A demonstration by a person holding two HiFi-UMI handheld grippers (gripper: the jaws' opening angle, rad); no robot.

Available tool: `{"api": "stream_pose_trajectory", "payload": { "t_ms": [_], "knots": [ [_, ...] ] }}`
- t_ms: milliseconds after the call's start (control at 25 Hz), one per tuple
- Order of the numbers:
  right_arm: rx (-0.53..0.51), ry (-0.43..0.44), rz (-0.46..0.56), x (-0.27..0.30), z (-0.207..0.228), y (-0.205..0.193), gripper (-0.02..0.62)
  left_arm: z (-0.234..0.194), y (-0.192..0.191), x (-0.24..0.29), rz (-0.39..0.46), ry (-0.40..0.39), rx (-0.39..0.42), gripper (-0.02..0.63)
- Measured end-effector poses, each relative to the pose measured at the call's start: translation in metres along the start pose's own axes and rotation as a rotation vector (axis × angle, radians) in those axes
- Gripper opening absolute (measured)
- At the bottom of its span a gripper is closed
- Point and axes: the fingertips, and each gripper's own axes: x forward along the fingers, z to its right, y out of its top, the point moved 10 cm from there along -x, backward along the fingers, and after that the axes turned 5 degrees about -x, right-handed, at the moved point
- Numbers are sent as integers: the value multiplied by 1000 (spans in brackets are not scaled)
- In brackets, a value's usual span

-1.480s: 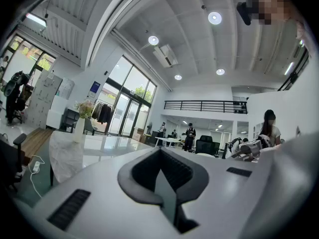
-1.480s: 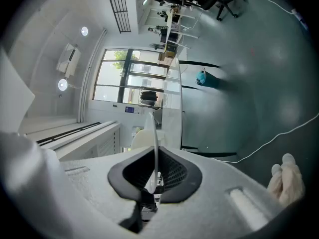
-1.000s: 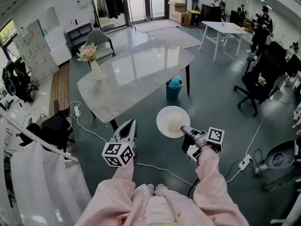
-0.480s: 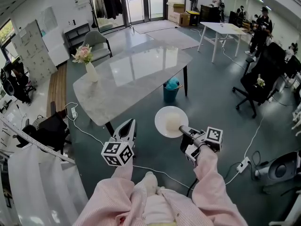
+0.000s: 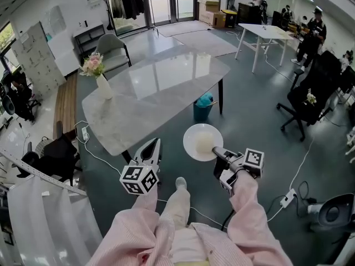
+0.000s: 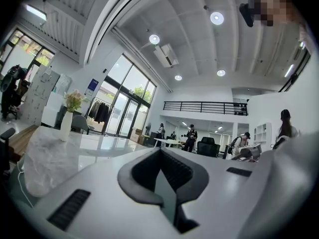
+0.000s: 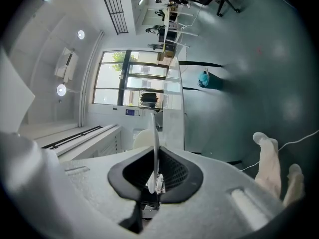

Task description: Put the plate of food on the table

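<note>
A white plate (image 5: 198, 138) with a pale lump of food (image 5: 207, 144) hangs level over the grey floor. My right gripper (image 5: 218, 152) is shut on its near rim. The right gripper view shows the plate (image 7: 155, 128) edge-on, pinched between the pads of my right gripper (image 7: 155, 159). The marble table (image 5: 155, 85) stands ahead and to the left, its near corner just beyond my left gripper (image 5: 153, 146). In the left gripper view, my left gripper (image 6: 162, 159) is shut and holds nothing, with the table (image 6: 60, 153) ahead on the left.
A white vase of flowers (image 5: 101, 81) stands on the table's left end. A teal bin (image 5: 204, 105) sits under the table's right side. A grey chair (image 5: 113, 47) is behind the table, a black office chair (image 5: 310, 98) to the right. Cables (image 5: 100, 148) cross the floor. My shoe (image 5: 181, 183) shows below.
The table has drawn a little nearer and shifted left in the head view, and a leg now steps forward. Both grippers hold the same pose; the plate stays gripped.
</note>
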Motion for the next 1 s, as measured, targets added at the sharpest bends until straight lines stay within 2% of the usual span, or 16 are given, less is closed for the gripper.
{"api": "stream_pose_trajectory", "payload": {
  "t_ms": [680, 1000],
  "knots": [
    [13, 2, 2, 155, 19, 161, 23, -89, 14, 217, -73, -15, -22, -5],
    [11, -20, 6, 213, 29, 215, 23, -126, 21, 293, -116, -31, -29, -5]
  ]
}}
